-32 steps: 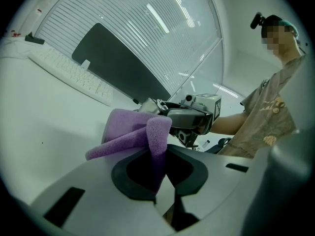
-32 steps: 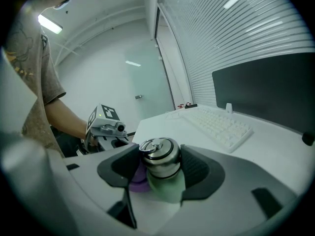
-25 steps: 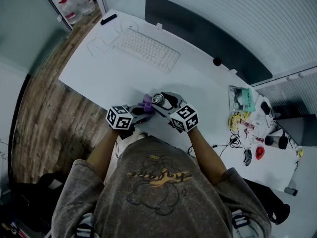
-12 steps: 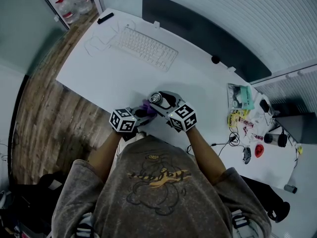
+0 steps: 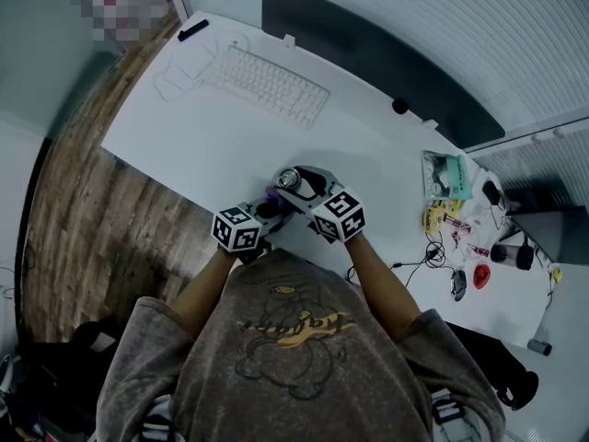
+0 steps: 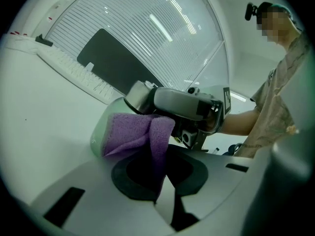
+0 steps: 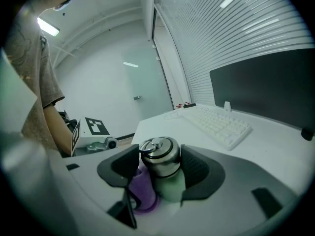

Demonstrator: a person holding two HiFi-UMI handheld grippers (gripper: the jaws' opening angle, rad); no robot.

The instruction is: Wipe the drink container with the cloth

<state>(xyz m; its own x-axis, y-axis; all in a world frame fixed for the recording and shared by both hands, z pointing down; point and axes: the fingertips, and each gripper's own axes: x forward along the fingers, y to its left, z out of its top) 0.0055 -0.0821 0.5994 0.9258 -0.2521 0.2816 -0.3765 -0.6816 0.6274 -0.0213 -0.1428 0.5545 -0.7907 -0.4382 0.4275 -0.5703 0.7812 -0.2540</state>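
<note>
A pale green drink bottle [image 7: 172, 183] with a shiny metal lid [image 7: 158, 151] sits between the jaws of my right gripper [image 7: 162, 173], which is shut on it. A purple cloth [image 6: 142, 132] is pinched in my left gripper [image 6: 160, 167] and lies against the bottle's side [image 6: 100, 132]. In the head view the two grippers meet in front of the person: the left gripper [image 5: 267, 212] comes from the left and the right gripper [image 5: 304, 190] from the right. There the lid [image 5: 289, 179] shows above the cloth [image 5: 273, 194].
A white keyboard [image 5: 267, 86] and a dark monitor [image 5: 368, 58] stand at the back of the white desk [image 5: 202, 136]. Small clutter and cables [image 5: 451, 219] lie at the right. The desk's near-left edge borders wooden floor [image 5: 101, 219].
My left gripper with the cloth has shifted slightly right and nearer along the bottle's side. The right gripper and the bottle have kept still.
</note>
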